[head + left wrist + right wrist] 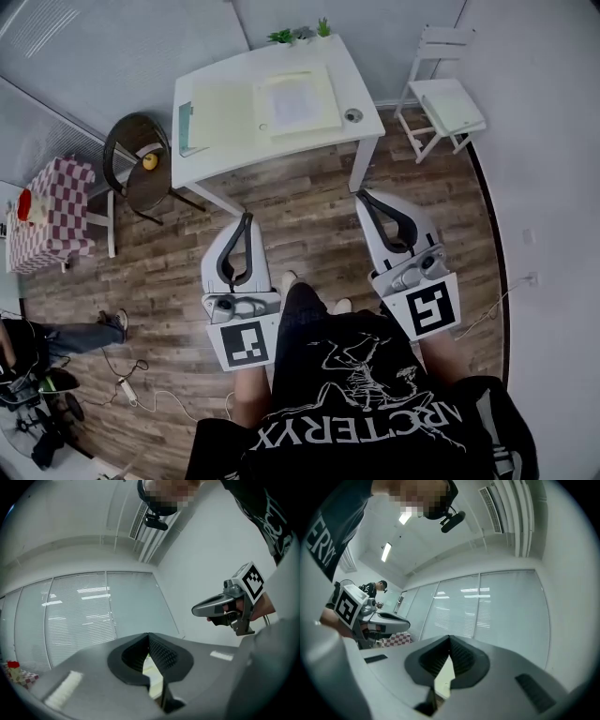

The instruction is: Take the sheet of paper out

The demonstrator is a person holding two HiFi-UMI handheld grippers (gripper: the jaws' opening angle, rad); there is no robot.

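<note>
A white sheet of paper lies inside a cream folder on the white table, far ahead of both grippers. My left gripper is held level over the wooden floor, short of the table, its jaws closed tip to tip with nothing between them. My right gripper is alongside it, a little nearer the table's leg, and its jaws also meet around nothing. Through the gap behind each gripper's closed tips only a sliver of the pale tabletop shows.
On the table are also a pale yellow sheet, a teal-edged folder, a small round object and little plants. A white chair stands at right, a dark round stool and a checkered table at left. Cables lie on the floor.
</note>
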